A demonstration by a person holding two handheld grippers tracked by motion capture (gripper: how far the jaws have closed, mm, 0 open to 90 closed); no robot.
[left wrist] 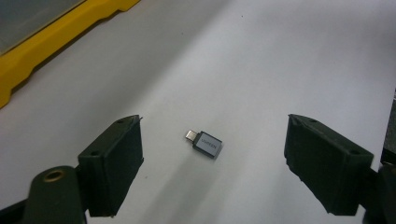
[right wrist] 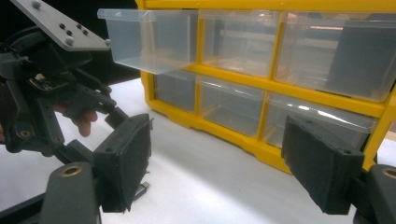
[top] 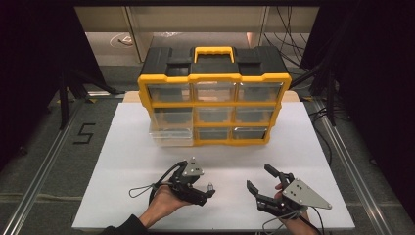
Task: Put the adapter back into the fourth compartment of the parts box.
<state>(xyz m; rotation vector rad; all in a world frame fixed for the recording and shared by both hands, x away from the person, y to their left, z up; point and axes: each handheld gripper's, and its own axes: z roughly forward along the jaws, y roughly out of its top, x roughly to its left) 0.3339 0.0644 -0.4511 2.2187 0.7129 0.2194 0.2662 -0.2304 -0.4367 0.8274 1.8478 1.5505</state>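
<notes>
A small grey USB adapter [left wrist: 205, 143] lies flat on the white board [left wrist: 261, 56], between the jaws of my left gripper [left wrist: 212, 133], which stands open around it without touching. From above, the adapter [top: 211, 186] sits at the tip of the left gripper [top: 205, 189]. My right gripper [top: 259, 177] is open and holds nothing, to the right of the adapter. It faces the yellow and black drawer organizer [right wrist: 261, 74]. One clear drawer [right wrist: 149, 39] in the left column is pulled out and looks empty.
The organizer [top: 214, 78] stands at the back of the white board [top: 122, 161], its pulled-out drawer [top: 169, 134] jutting toward me. In the right gripper view, the left gripper [right wrist: 46, 93] and a hand are close at the left. Cables lie on the floor beyond.
</notes>
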